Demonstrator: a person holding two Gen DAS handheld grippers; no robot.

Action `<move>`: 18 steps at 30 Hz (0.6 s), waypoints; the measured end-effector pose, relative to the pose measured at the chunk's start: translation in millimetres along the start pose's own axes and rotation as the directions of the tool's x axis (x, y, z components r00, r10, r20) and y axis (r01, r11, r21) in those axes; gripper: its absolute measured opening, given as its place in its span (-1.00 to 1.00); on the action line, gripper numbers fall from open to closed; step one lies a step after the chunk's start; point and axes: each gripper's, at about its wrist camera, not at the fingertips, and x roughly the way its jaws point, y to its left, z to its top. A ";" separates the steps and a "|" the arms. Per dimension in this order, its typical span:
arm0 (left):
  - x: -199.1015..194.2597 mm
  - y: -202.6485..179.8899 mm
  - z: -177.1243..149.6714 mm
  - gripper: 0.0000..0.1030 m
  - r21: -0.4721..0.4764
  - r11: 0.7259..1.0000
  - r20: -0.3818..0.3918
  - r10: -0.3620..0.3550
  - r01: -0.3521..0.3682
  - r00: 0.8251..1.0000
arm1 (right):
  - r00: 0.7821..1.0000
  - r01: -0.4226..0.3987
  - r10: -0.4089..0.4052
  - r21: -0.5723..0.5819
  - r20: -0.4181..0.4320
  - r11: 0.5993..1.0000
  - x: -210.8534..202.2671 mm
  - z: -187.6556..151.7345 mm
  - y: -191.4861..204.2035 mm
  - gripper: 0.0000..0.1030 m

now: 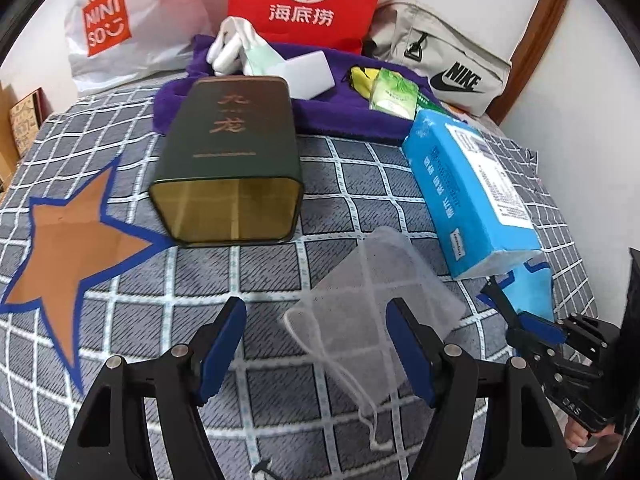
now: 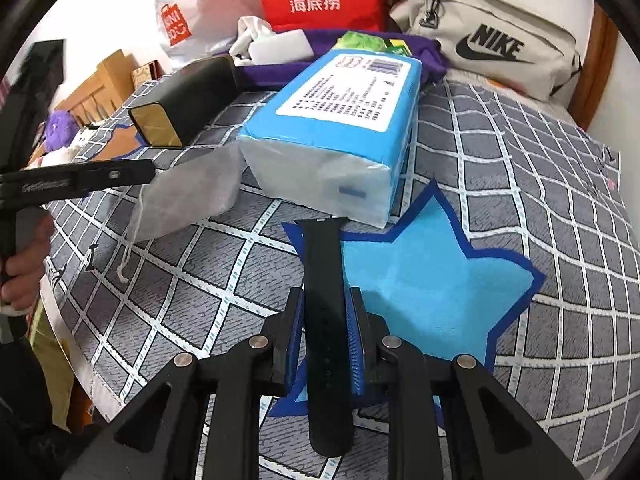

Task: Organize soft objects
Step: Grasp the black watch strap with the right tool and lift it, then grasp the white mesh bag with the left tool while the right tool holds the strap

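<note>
The right gripper (image 2: 325, 336) had its jaws clamped on a black strap (image 2: 325, 320), which ran lengthwise between the blue pads and stuck out ahead of them over a light-blue star patch (image 2: 432, 280) on the checked bedspread (image 2: 540, 184). The left gripper (image 1: 316, 344) had its jaws apart and empty, poised over a white mesh drawstring pouch (image 1: 368, 280) lying flat on the bed, one blue pad overlapping the pouch's edge in the left wrist view. Just beyond the pouch lay a blue pack of tissues (image 2: 332, 120) on its side, and beside that a dark green tin (image 1: 232, 160) tipped over with its open mouth towards the camera. An orange star patch (image 1: 76, 248) sat left of the tin. Further back lay a purple towel (image 1: 340, 108) carrying small items, then a red paper bag (image 1: 304, 0), a white shopping bag (image 1: 120, 28) and a grey pouch (image 1: 440, 56).
</note>
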 end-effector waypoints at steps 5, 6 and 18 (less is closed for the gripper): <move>20.0 -8.0 7.3 0.37 0.029 0.999 -0.026 -0.016 0.017 1.000 | 1.000 -0.018 0.019 -0.029 0.008 0.999 3.5 1.3 5.9 -0.27; 21.0 -10.9 7.1 0.37 0.044 0.999 -0.024 -0.007 0.008 1.000 | 1.000 -0.012 0.013 -0.039 0.012 0.999 4.2 2.0 6.8 -0.24; 7.5 -36.5 -22.9 0.39 0.178 0.980 -0.064 -0.082 0.093 0.995 | 0.999 -0.023 0.024 -0.065 0.021 0.998 3.9 1.2 4.3 -0.21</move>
